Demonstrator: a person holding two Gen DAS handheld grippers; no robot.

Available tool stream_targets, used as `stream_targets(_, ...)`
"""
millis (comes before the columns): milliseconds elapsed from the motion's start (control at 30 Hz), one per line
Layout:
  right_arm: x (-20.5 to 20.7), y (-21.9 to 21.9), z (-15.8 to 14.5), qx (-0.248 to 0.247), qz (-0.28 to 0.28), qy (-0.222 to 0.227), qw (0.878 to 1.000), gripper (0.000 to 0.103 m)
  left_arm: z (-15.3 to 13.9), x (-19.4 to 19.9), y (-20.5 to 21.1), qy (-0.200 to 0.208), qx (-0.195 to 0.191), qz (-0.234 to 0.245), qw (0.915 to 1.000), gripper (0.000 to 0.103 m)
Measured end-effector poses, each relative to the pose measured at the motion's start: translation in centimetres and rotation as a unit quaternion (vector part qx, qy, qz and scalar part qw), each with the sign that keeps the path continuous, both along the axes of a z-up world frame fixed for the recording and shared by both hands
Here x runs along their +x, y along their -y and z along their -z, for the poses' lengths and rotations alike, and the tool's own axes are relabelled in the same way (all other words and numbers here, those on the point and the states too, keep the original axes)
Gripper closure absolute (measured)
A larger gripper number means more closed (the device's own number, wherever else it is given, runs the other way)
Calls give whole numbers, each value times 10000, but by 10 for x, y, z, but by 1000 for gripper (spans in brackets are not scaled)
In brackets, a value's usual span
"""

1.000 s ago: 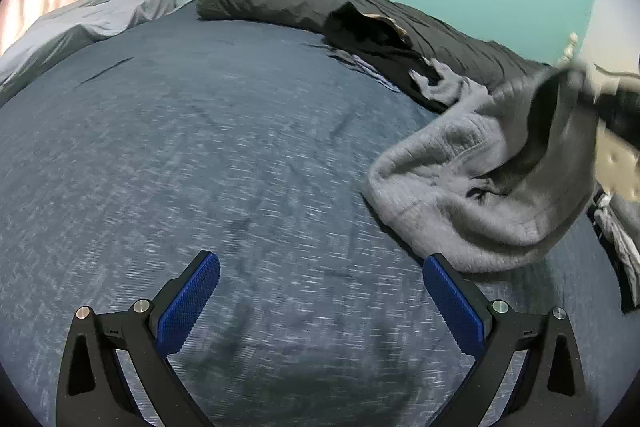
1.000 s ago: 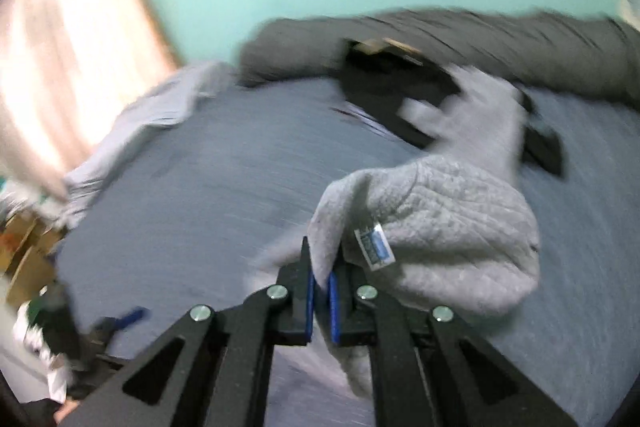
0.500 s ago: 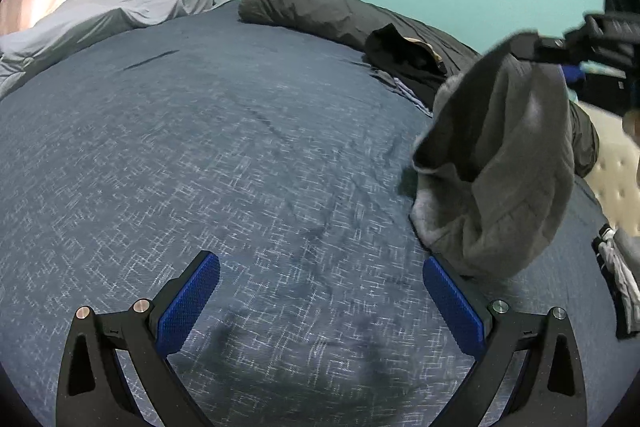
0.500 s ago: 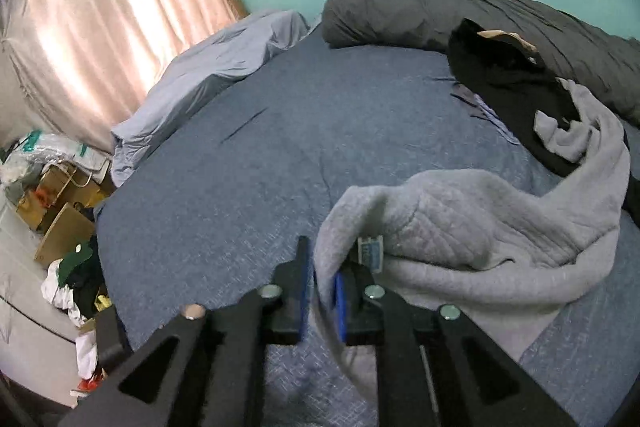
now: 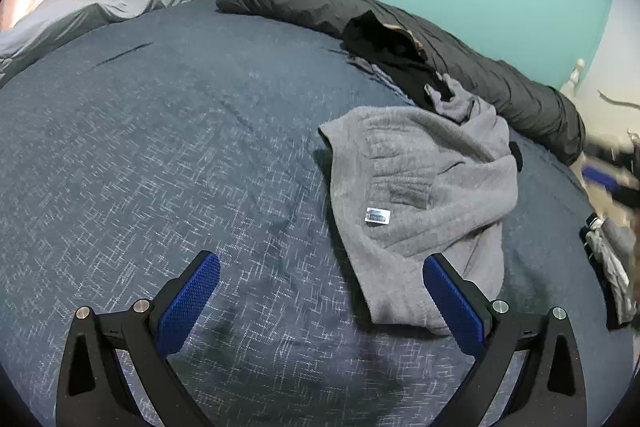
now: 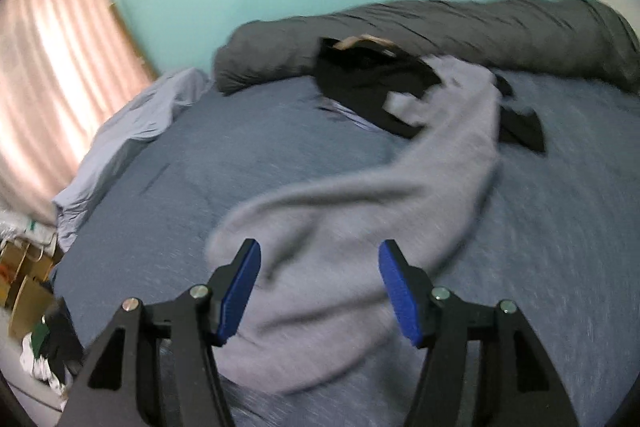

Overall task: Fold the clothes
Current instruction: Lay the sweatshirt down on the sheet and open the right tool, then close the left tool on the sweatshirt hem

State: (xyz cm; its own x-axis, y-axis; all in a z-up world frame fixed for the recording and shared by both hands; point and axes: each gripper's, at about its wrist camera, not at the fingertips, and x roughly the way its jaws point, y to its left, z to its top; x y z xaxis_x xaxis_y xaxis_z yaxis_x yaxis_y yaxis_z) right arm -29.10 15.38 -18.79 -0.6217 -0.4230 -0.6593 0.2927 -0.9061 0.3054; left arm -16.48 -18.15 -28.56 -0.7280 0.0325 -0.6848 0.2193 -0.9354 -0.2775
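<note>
the right tool (image 6: 320, 287), clamped on the grey sweatshirt (image 5: 420, 203) a second ago, is opening with nothing pinched, so the garment now lies crumpled on the bed (image 5: 160, 147) just ahead of the empty, wide-open left tool (image 5: 320, 291), ready for spreading flat.

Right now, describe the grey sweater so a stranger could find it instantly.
Start from the dark blue bed cover and the charcoal rolled duvet along the teal wall. The grey sweater lies crumpled in front of it, beside a black garment. Only it is light grey, quilted, with a small blue-and-white label.
</note>
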Motion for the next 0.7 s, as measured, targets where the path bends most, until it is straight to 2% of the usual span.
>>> stream_targets(167,36,-50,50,-331,499,160,9981,41,17,-15,7,272,165,-23,9995,0)
stream_targets(367,72,-75,98,-698,781,244,9942,41,45,-31,8,629,562,32,9964,0)
stream_targets(467,81,-81,113,-885,857,250,9921,41,53,-38,3,709,675,91,9952,0)
stream_targets(633,91,-86,131,-1217,865,237,9885,41,59,-42,-13,713,632,332,9949,0)
stream_targets(700,89,-84,134,-1272,809,292,9881,41,63,-43,-18,757,696,416,9938,4)
